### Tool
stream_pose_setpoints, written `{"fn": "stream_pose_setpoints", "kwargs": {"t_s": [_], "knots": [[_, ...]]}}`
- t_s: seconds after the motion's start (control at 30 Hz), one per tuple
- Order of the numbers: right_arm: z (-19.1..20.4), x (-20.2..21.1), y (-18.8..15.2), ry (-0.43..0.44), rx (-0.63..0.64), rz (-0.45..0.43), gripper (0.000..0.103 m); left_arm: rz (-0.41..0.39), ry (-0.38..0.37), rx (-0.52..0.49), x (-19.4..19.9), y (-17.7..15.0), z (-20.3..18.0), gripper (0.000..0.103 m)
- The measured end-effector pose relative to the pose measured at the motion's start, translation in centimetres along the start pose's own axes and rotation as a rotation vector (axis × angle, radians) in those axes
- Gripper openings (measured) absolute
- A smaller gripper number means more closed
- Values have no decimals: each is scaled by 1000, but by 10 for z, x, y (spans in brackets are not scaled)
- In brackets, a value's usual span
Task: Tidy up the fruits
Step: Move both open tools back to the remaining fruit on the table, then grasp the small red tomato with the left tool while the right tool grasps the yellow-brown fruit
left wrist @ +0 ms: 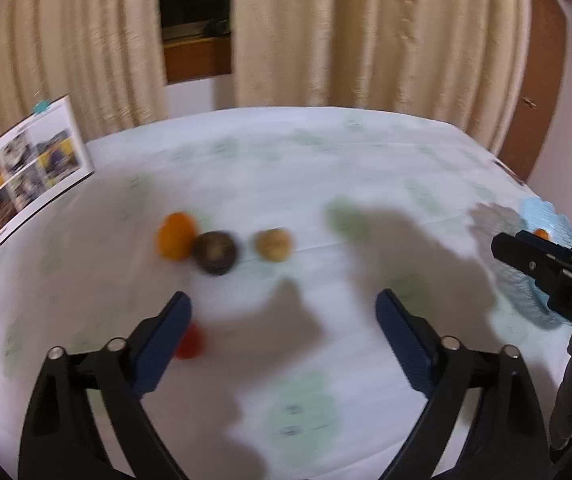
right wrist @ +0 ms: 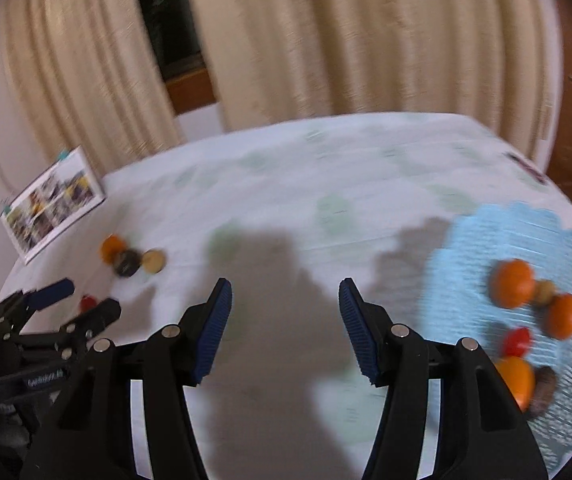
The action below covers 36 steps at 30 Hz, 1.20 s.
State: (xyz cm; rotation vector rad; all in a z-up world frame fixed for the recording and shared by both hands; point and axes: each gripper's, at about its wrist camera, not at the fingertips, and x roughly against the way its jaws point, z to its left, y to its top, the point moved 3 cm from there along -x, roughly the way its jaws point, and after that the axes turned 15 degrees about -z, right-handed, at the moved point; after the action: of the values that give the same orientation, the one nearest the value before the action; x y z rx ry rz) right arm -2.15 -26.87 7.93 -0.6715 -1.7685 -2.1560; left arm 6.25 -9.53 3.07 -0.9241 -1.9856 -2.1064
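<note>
In the left wrist view an orange fruit [left wrist: 175,235], a dark round fruit [left wrist: 215,253] and a tan fruit [left wrist: 273,244] lie in a row on the white cloth. A small red fruit [left wrist: 190,342] lies by the left fingertip. My left gripper [left wrist: 281,304] is open and empty above the cloth, just short of the row. My right gripper [right wrist: 285,292] is open and empty. A light blue mat [right wrist: 486,240] at the right holds several fruits, among them an orange [right wrist: 513,283] and a red one [right wrist: 517,341].
A photo booklet [left wrist: 21,176] stands at the table's far left edge. Beige curtains [left wrist: 366,32] hang behind the table. The white patterned cloth [right wrist: 286,184] covers the table. My right gripper's body [left wrist: 558,276] shows at the right edge of the left wrist view.
</note>
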Motion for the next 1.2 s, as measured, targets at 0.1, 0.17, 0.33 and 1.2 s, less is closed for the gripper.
{"fn": "stream_pose_setpoints", "kwargs": {"t_s": [0.1, 0.17, 0.33, 1.2], "knots": [[27, -20, -4, 65, 38, 53, 58, 6, 35, 30, 3, -4, 25, 85], [45, -34, -8, 101, 65, 89, 58, 13, 50, 42, 3, -8, 37, 80], [79, -68, -18, 168, 100, 171, 58, 43, 52, 62, 3, -19, 50, 71], [132, -137, -20, 204, 200, 202, 28, 111, 16, 87, -15, -33, 60, 28]]}}
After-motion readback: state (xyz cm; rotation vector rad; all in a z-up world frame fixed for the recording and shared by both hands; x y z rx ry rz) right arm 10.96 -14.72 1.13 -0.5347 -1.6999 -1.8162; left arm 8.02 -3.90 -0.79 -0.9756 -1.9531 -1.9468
